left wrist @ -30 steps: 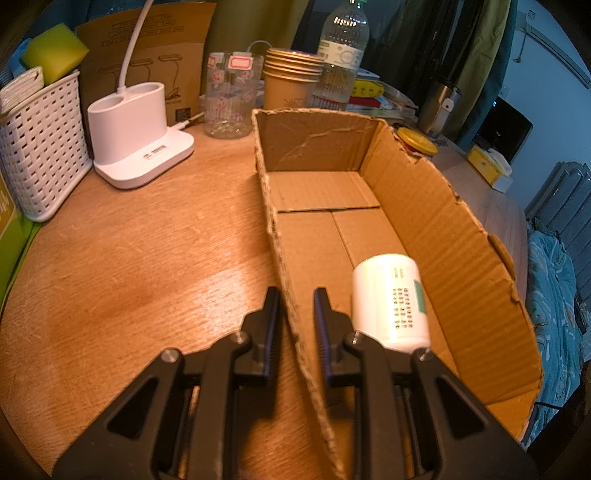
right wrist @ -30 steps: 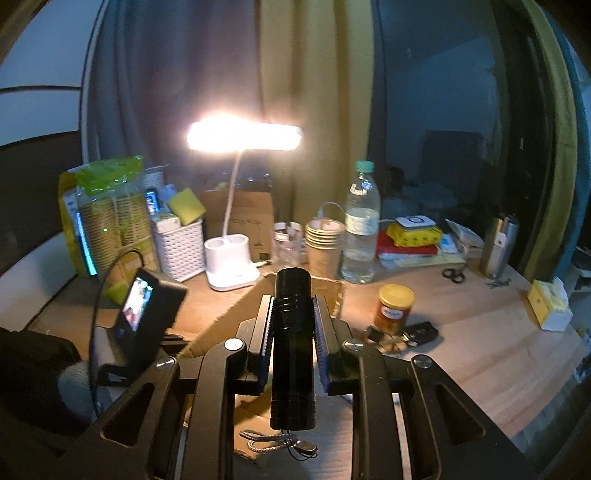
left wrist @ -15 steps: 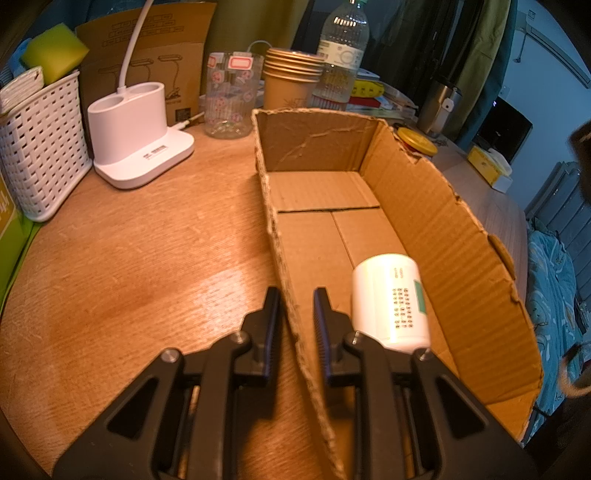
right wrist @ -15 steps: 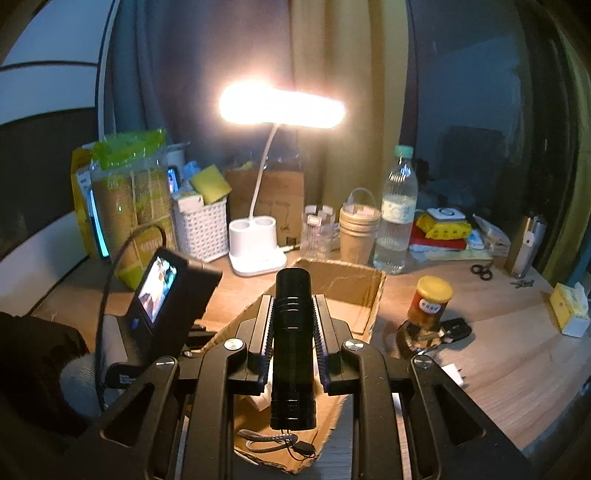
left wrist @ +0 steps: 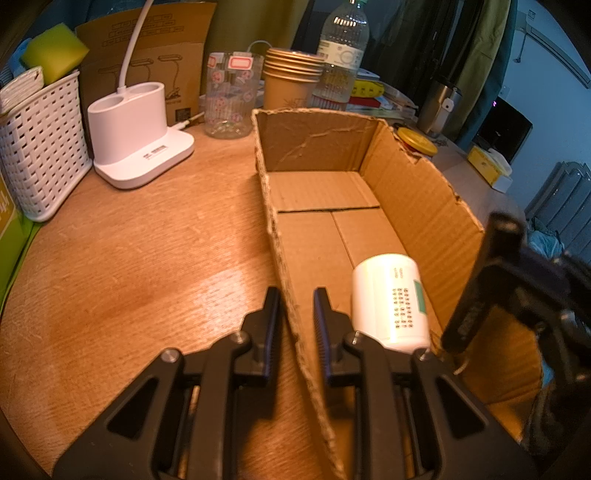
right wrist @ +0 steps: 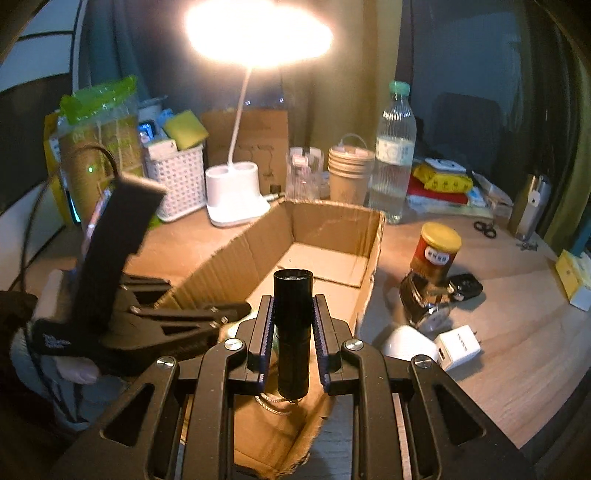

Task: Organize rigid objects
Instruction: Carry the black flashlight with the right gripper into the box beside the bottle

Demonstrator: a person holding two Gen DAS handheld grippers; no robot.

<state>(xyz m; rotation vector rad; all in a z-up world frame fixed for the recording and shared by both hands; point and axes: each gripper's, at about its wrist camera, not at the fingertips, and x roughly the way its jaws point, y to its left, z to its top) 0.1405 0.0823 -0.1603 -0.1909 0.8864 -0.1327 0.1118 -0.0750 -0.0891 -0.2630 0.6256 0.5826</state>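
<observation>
The left gripper [left wrist: 295, 314] pinches the near side wall of a cardboard box [left wrist: 417, 206] on a wooden table [left wrist: 129, 258], one of its fingers [left wrist: 271, 321] outside the wall. A white cylindrical container [left wrist: 389, 301] lies inside the box. The right gripper [right wrist: 293, 314], fingers narrowed on an upright black flashlight [right wrist: 293, 325], hovers over the box's near end.

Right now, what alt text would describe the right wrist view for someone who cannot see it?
The right gripper holds a black flashlight over an open cardboard box on a cluttered wooden desk, lit by a lamp.
</observation>
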